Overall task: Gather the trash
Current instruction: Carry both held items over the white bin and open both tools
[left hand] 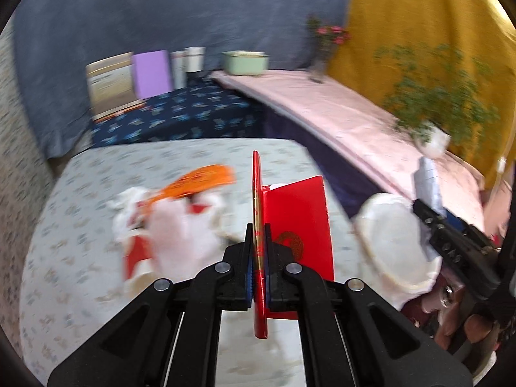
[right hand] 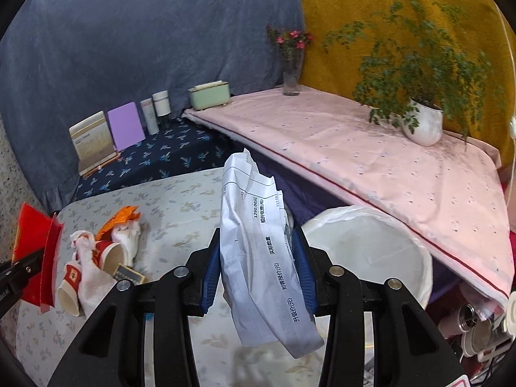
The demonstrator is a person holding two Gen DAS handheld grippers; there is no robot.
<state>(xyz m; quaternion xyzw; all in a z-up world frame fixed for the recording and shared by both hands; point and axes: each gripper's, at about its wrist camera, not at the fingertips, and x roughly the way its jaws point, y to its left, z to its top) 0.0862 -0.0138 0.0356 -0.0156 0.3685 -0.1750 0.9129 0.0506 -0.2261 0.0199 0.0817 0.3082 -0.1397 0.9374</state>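
Note:
My left gripper (left hand: pixel 258 242) is shut on a red card packet (left hand: pixel 300 222) and holds it above the floral table (left hand: pixel 80 225). My right gripper (right hand: pixel 256 251) is shut on a crumpled white printed paper (right hand: pixel 254 235), held above the table's right edge beside the white-lined trash bin (right hand: pixel 371 251). The bin also shows in the left wrist view (left hand: pixel 393 242), with the right gripper (left hand: pixel 429 206) over it. A trash pile lies on the table: an orange wrapper (right hand: pixel 119 219), white tissues (right hand: pixel 90 274), red paper cups (right hand: pixel 109 251). The pile also shows in the left wrist view (left hand: pixel 167 219).
A pink-covered bench (right hand: pixel 371 161) runs along the right with a potted fern (right hand: pixel 422 122) and a flower vase (right hand: pixel 292 74). A dark blue shelf (right hand: pixel 161 158) behind the table holds a purple card, a calendar, jars and a green box (right hand: pixel 209 95).

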